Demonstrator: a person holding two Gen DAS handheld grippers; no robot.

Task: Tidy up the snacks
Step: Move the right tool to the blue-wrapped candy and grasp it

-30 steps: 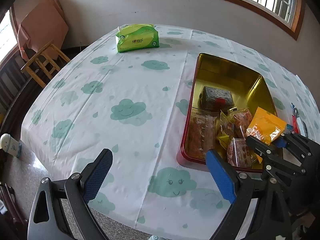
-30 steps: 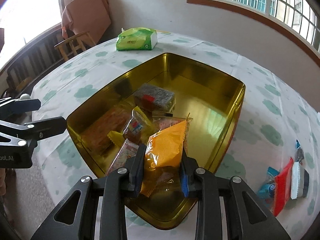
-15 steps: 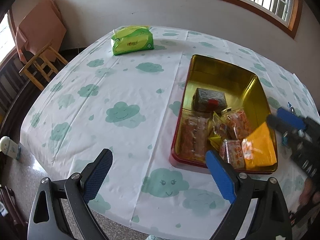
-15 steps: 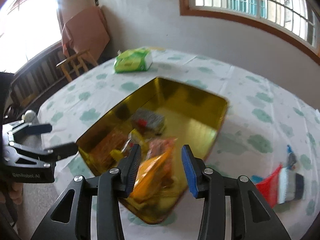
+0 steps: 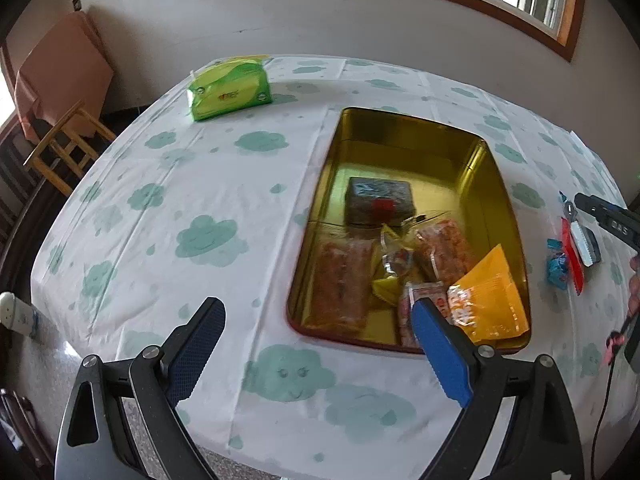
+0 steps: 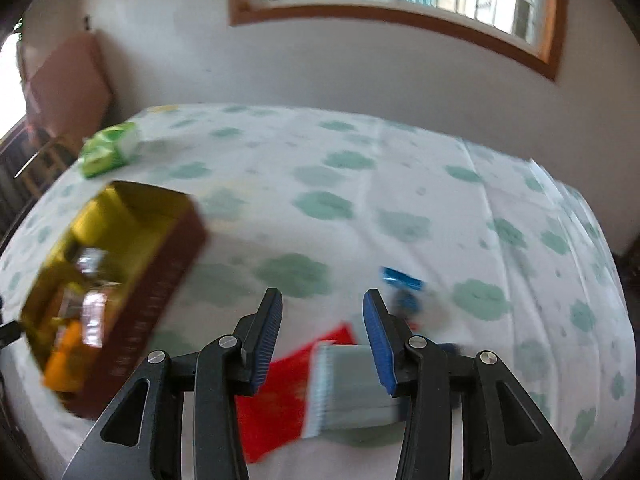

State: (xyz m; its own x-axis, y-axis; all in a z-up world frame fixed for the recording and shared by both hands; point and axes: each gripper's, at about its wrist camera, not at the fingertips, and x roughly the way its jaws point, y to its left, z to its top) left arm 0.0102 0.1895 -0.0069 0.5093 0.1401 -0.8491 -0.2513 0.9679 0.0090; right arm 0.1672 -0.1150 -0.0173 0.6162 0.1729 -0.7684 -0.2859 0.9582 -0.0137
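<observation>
Gold tin (image 5: 492, 184) sits right of centre on the desk (image 5: 224, 184), long axis running 12 to 6 in the left wrist view, far half bare. Snacks crowd the near half: grey packet (image 5: 379, 200) at mid-tin, orange packet (image 5: 490, 300) at the 5 o'clock corner, its long axis tilted toward 1 o'clock, clear-wrapped packs beside it.

Loose snacks lie on the cloth at 3 o'clock of the tin, well apart from its rim: red packet (image 6: 288, 392) and grey-white packet (image 6: 352, 388) touching, long axes roughly 9 to 3 in the right wrist view; blue wrappers (image 6: 402, 278) just beyond.

Right hand-held gripper (image 6: 324, 344) spread apart, empty, above those two packets. Left hand-held gripper (image 5: 316, 356) spread wide, empty, over the near desk edge.

Open cloth from 9 to 12 o'clock of the tin; green tissue pack (image 5: 229, 88) near the far edge.
</observation>
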